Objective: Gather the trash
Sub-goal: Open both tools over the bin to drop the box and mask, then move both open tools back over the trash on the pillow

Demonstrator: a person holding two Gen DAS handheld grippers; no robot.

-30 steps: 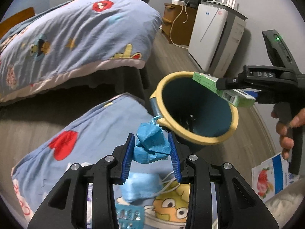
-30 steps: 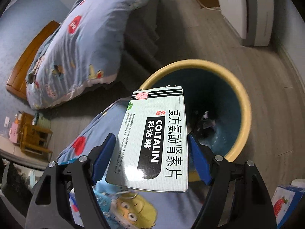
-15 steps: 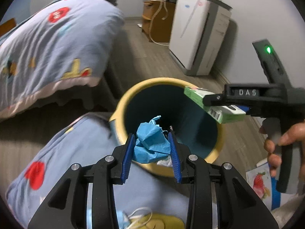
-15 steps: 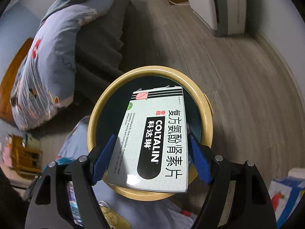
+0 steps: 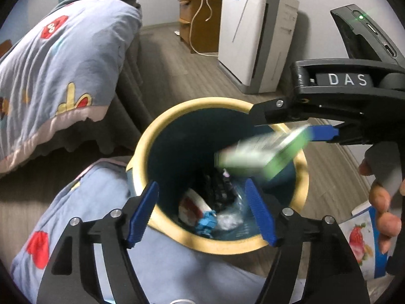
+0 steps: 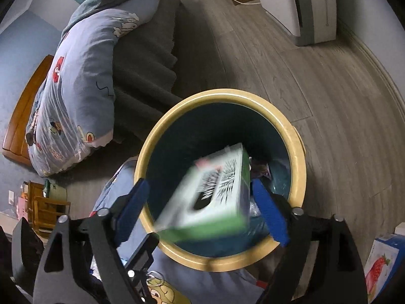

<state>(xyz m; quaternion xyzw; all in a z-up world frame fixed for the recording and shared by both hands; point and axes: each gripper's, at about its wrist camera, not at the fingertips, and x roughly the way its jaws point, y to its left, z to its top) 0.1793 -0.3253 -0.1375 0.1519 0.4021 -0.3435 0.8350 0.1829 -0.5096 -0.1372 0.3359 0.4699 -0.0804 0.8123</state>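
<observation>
A trash bin with a yellow rim (image 5: 174, 230) and dark teal inside stands on the floor; it also shows in the right wrist view (image 6: 296, 141). My left gripper (image 5: 201, 212) is open and empty over the bin. The crumpled blue paper (image 5: 206, 224) lies at the bin's bottom among other trash. My right gripper (image 6: 200, 212) is open above the bin. The green-and-white medicine box (image 6: 215, 192) is blurred and falling into the bin, free of both fingers; it also shows in the left wrist view (image 5: 263, 152).
A bed with a blue cartoon quilt (image 5: 50, 58) lies to the left. A folded quilt (image 5: 76, 217) sits beside the bin. A white appliance (image 5: 253, 40) and a wooden cabinet (image 5: 197, 20) stand by the wall. A strawberry-print package (image 5: 362, 243) lies on the floor at right.
Both grippers opened over the bin. The blue paper dropped from my left gripper to the bin's bottom. The medicine box left my right gripper and is falling in.
</observation>
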